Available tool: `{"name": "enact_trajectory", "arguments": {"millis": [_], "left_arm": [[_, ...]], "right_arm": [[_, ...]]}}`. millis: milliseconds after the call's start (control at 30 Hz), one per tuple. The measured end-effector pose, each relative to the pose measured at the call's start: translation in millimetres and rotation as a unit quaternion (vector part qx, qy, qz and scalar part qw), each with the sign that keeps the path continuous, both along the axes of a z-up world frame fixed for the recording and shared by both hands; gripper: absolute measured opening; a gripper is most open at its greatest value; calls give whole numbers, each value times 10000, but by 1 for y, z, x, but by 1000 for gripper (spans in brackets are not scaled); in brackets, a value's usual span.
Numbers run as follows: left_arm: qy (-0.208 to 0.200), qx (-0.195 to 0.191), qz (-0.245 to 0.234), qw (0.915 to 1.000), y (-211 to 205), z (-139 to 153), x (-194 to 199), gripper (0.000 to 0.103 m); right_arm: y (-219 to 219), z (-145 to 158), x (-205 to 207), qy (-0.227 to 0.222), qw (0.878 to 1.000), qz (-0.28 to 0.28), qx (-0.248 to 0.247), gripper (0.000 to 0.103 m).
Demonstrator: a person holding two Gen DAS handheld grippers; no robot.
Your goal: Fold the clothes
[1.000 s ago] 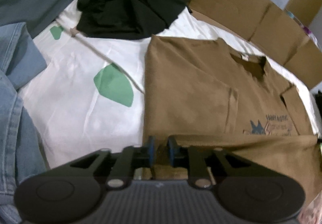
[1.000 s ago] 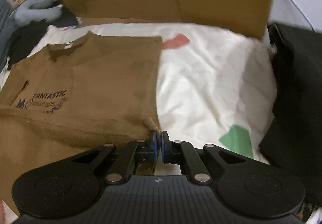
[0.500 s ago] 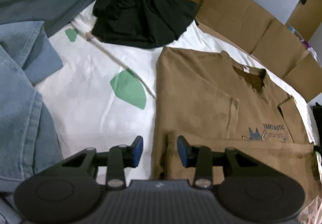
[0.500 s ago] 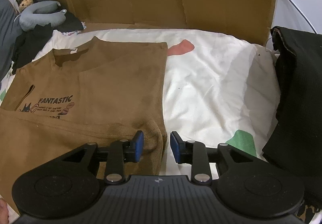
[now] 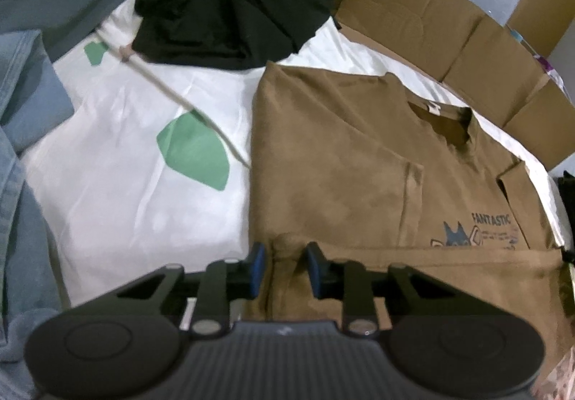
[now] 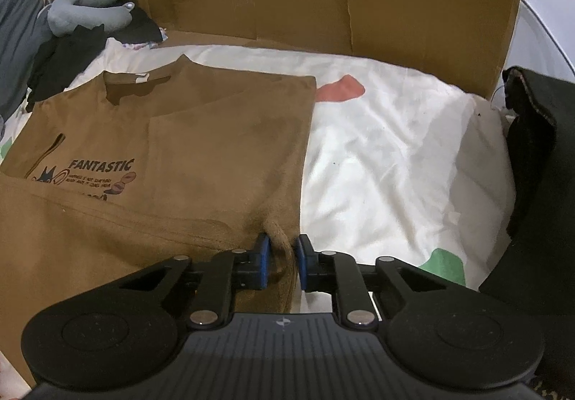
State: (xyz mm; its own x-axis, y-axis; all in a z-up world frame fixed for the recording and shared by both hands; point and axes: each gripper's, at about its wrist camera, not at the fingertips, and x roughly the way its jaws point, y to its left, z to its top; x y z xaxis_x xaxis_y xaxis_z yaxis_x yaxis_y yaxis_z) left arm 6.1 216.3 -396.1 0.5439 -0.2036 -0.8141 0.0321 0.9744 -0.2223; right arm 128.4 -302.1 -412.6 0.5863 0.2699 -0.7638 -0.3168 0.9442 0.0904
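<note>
Brown cotton T-shirt [image 5: 345,162], printed "FANTASTIC", lies flat on the white sheet [image 5: 136,191], sleeves tucked in and its lower part folded up across the body toward 12 o'clock. Half a second ago your two grippers stood wide and clear of this fold; now each is closing on a corner of it. The left gripper [image 5: 282,269] straddles the fold's corner at 6 o'clock in its view, cloth between the jaws, pads not yet pressing. The right gripper [image 6: 280,261] has the opposite corner bunched between its jaws, which are nearly on it. You released the first fold and are regrasping, so a second fold toward the collar [image 6: 134,85] looks next. A black garment [image 5: 230,4] lies at 11 o'clock, denim [image 5: 21,184] at 9 o'clock, cardboard [image 6: 323,4] beyond.
</note>
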Motion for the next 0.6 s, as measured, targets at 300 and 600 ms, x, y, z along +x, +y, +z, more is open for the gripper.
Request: {"name": "enact_trajectory", "arguments": {"millis": [300, 600], "left_arm": [[-26, 87, -54, 9999, -4, -2, 0, 22], [224, 22, 28, 9997, -1, -17, 5, 23]], "right_arm": [[3, 8, -8, -223, 9997, -1, -36, 7], [7, 3, -5, -135, 9998, 14, -155, 9]]}}
